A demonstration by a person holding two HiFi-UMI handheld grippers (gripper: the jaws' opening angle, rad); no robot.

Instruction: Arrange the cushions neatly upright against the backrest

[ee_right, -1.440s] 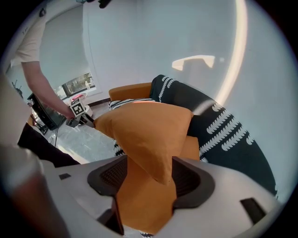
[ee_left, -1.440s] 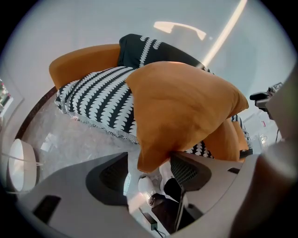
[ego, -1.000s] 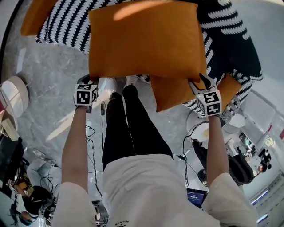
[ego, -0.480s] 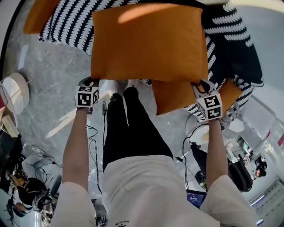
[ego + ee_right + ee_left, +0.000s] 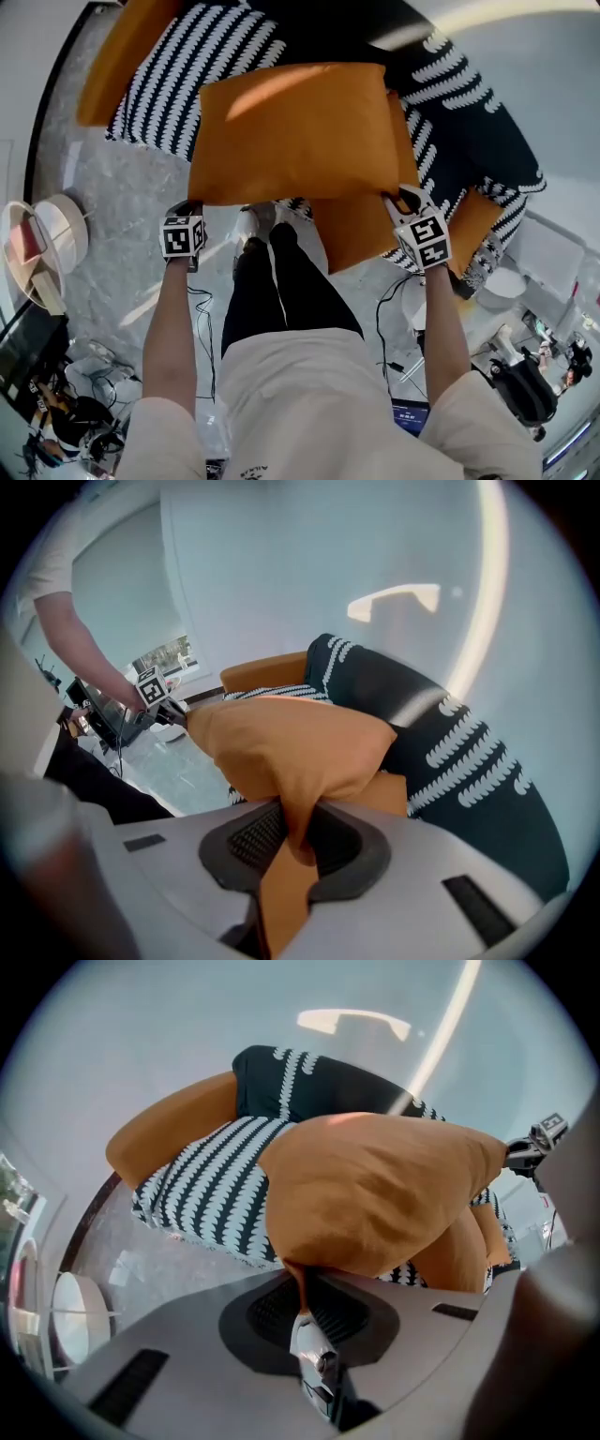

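Observation:
A big orange cushion hangs in the air over the black-and-white patterned sofa, held level by its two near corners. My left gripper pinches its left corner; in the left gripper view the fabric is squeezed into a thin fold between the closing jaws. My right gripper has the right corner, and there too cloth is bunched between the closing jaws. A second orange cushion lies on the seat's front edge, partly hidden under the first.
An orange cushion or padded arm lies at the sofa's left end. The person's dark legs stand just before the seat. A round white stand is on the marble floor at left, with cables near the feet. Other people sit at the lower edges.
Both grippers have closed on the cushion's corners. The cushion has moved away from me, farther over the sofa, and the view has tilted up.

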